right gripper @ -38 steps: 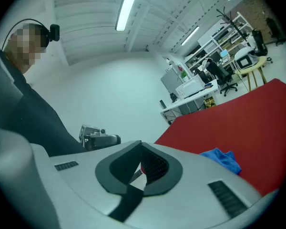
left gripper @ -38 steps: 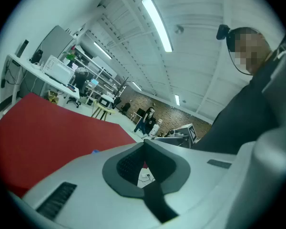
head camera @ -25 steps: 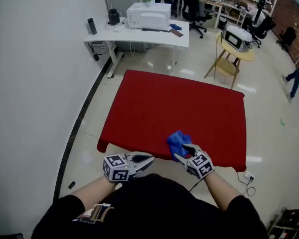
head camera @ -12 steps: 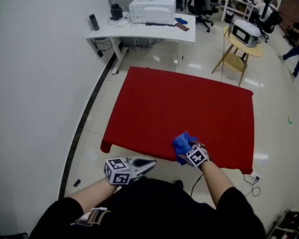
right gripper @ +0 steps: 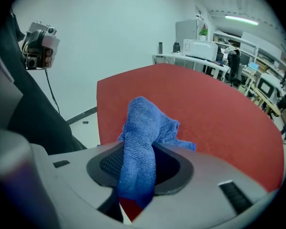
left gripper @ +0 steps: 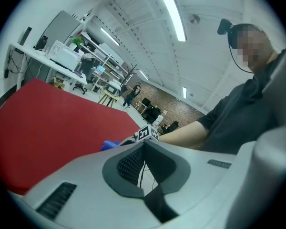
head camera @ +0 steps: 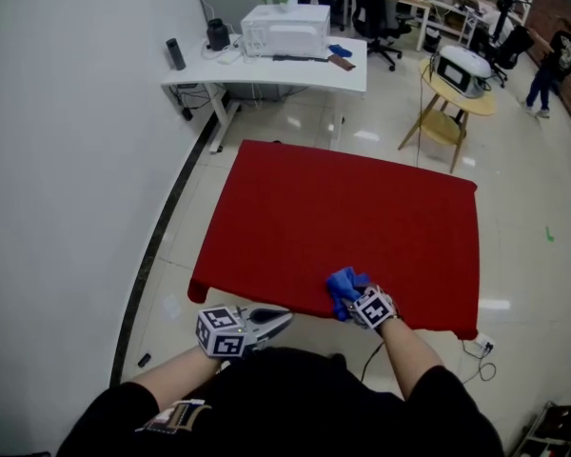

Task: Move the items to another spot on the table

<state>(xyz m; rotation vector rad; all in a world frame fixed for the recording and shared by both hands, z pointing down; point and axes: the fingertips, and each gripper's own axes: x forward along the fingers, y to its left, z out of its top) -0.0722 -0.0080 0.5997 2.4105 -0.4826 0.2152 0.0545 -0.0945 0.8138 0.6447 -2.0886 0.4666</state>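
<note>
A crumpled blue cloth (head camera: 342,288) lies at the near edge of the red table (head camera: 343,198), right of the middle. My right gripper (head camera: 354,303) is at its near side. In the right gripper view the blue cloth (right gripper: 140,142) stands bunched between the jaws, which are closing on it, and the pads press its folds; the right gripper (right gripper: 142,152) hangs over the red table (right gripper: 214,109) at its edge. My left gripper (head camera: 280,319) hovers off the table's near edge, left of the cloth, shut and empty. The left gripper view shows the left gripper (left gripper: 144,145) with the blue cloth (left gripper: 110,145) beyond it.
A white desk (head camera: 266,63) with a printer (head camera: 285,29) stands beyond the table's far side. A wooden stool (head camera: 447,103) carrying an appliance is at the far right. A cable (head camera: 476,346) lies on the floor by the table's near right corner. A person (head camera: 550,65) walks far right.
The right gripper has pushed forward onto the blue cloth, which now sits bunched between its jaws. The left gripper has stayed low by the table's near edge.
</note>
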